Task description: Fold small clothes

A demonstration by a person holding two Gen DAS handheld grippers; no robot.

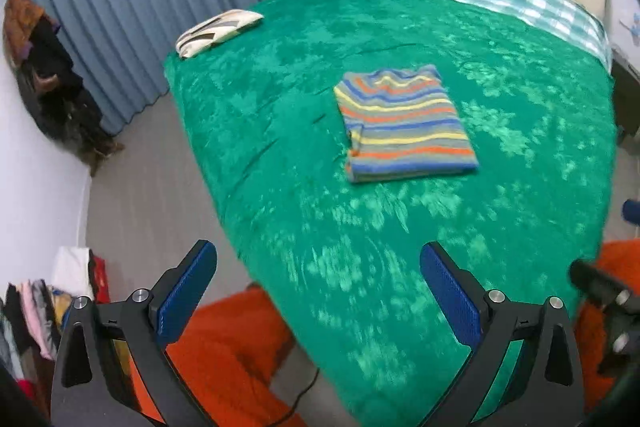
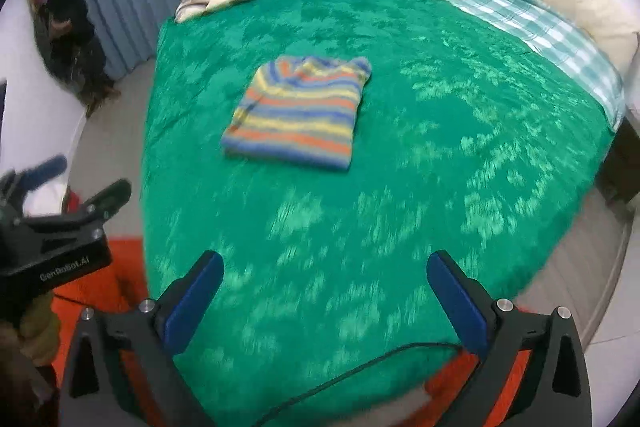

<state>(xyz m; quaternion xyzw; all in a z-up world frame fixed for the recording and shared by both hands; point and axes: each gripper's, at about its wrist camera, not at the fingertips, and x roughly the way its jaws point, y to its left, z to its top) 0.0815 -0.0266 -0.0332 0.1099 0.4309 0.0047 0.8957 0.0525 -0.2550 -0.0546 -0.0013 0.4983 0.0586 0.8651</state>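
Striped knit top [image 1: 406, 125], folded into a compact rectangle, lying flat near the centre of the left wrist view and centre-left of the right wrist view, on the green bedspread [image 1: 280, 187]. The garment shows horizontal bands of blue, orange, yellow and grey; its surface looks soft and slightly fuzzy, with a thick doubled edge along the near side. Judged light, limp and non-slippery: it should sag if lifted by one point, so a hold at two corners of the near folded edge, pinching all layers together, appears safest. The bedspread is plush, with a pale leaf-like pattern and shallow creases; it would likely yield under pressure. A second folded cloth [image 1: 218, 31], cream with dark markings, lies at upper left near the bed's far corner. Left gripper [image 1: 318, 291] and right gripper [image 2: 324, 301]: jaws spread wide, holding nothing, blue textured pads visible, both well apart from the top, at the bottom of each frame.
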